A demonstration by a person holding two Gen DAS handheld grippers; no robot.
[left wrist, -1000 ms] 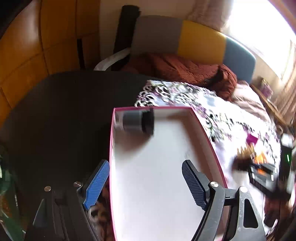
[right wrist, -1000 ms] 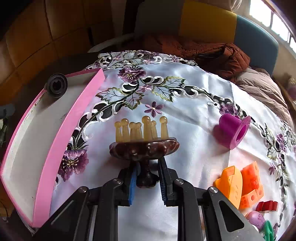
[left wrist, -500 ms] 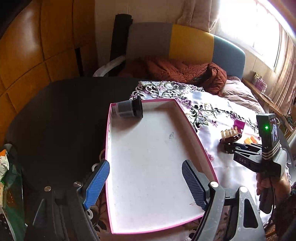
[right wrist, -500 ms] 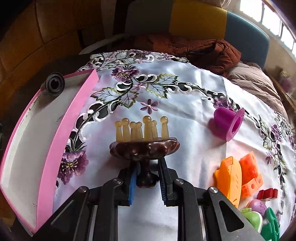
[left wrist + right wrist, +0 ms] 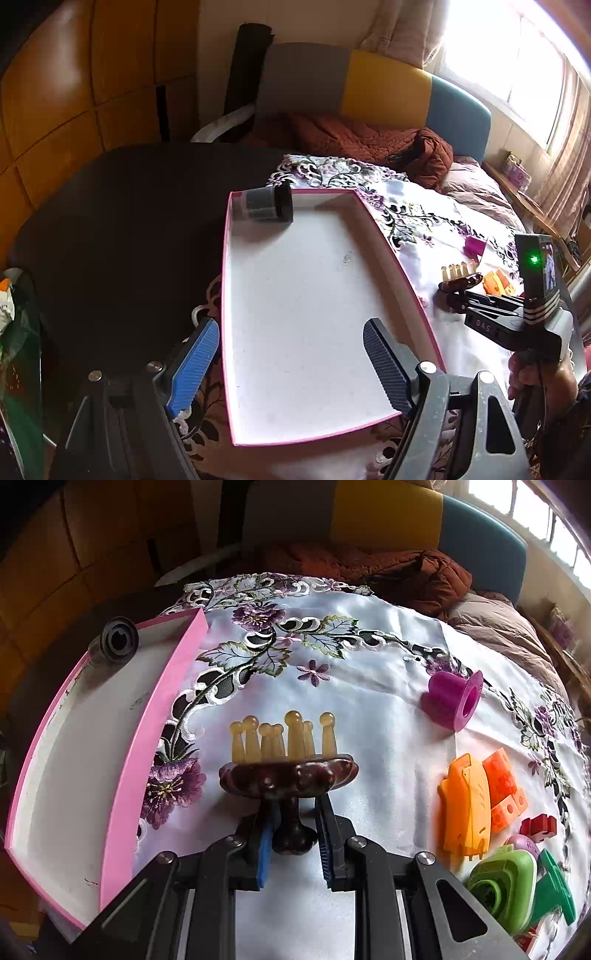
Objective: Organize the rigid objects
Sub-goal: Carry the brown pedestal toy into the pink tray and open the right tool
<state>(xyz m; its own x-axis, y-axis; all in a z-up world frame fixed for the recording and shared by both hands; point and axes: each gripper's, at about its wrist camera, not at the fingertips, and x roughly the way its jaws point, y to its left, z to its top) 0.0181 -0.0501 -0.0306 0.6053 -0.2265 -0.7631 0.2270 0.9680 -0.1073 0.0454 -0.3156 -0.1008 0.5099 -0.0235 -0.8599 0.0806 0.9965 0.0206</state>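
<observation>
Carrying now: we are holding one dark wooden massager (image 5: 288, 775) with pale pegs; the right gripper (image 5: 293, 834) is clenched on its knob handle, above the embroidered tablecloth (image 5: 369, 709), just right of the pink tray (image 5: 147, 746).
Left gripper: we are hovering the left gripper (image 5: 291, 365) over the tray's near end with its jaws released and nothing between them.
Done so far: we are counting one thing already in the tray, a black cylinder (image 5: 266, 203) lying on its side in the far left corner; the rest of the white floor is bare.
Progress: we are judging the job as early, with one item stored and one in transit.
Left to do: we are seeing the remaining pieces lying on the cloth to the right, well apart from the tray.
Count, purple: one purple spool (image 5: 452, 698), on its side, far right of the massager.
Count, orange: two orange pieces (image 5: 480, 805), touching each other.
Count, red: one small red block (image 5: 537, 827).
Count, green: at least two green pieces (image 5: 517, 893) at the near right edge; we are unable to separate them fully.
Count, trays: one.
</observation>
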